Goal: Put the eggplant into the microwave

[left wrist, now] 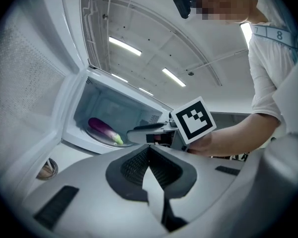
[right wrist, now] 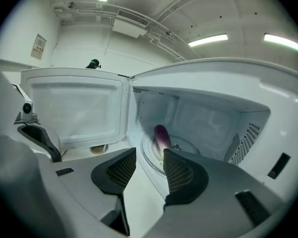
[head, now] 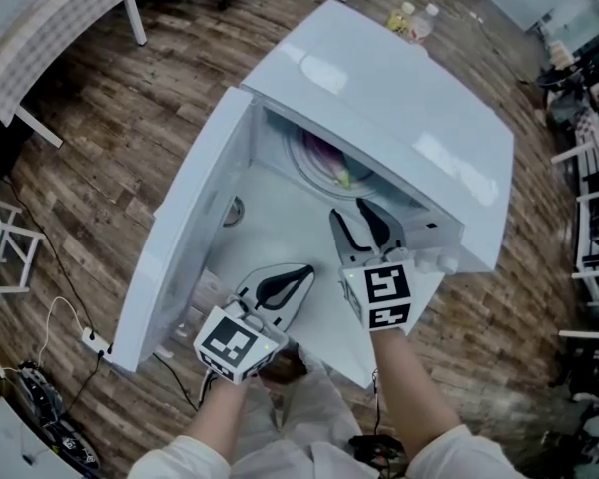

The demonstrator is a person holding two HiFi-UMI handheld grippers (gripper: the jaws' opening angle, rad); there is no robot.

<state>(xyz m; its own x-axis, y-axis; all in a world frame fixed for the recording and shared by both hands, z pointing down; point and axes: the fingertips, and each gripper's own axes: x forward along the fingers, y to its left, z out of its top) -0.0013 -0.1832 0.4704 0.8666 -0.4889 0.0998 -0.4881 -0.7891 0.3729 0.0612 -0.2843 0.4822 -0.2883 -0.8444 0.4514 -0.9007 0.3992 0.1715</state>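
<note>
While the eggplant point(head: 331, 162) lies inside the open microwave point(head: 399, 98), both grippers hang in front of the oven with nothing in them. It rests on the round glass turntable point(right wrist: 191, 145) at the bottom of the cavity, purple body toward the back and pale green stem end toward the opening. The microwave door point(head: 185, 238) is swung wide to the left in the head view. The right gripper point(head: 351, 216) is just before the cavity mouth and points at it; its jaws are spread apart, and in the right gripper view the eggplant shows beyond the gap between them, untouched and well inside the oven. The left gripper point(head: 304, 270) is held lower and nearer the person, over the white table point(head: 319, 329) that carries the microwave, between the door and the right gripper. Its jaws are pressed together and pinch nothing. From the left gripper view the right gripper's marker cube point(left wrist: 193, 119) and the hand behind it show at the right of the oven opening. Two bottles point(head: 411, 18) stand behind the microwave, and wooden floor point(head: 110, 118) surrounds the table
</note>
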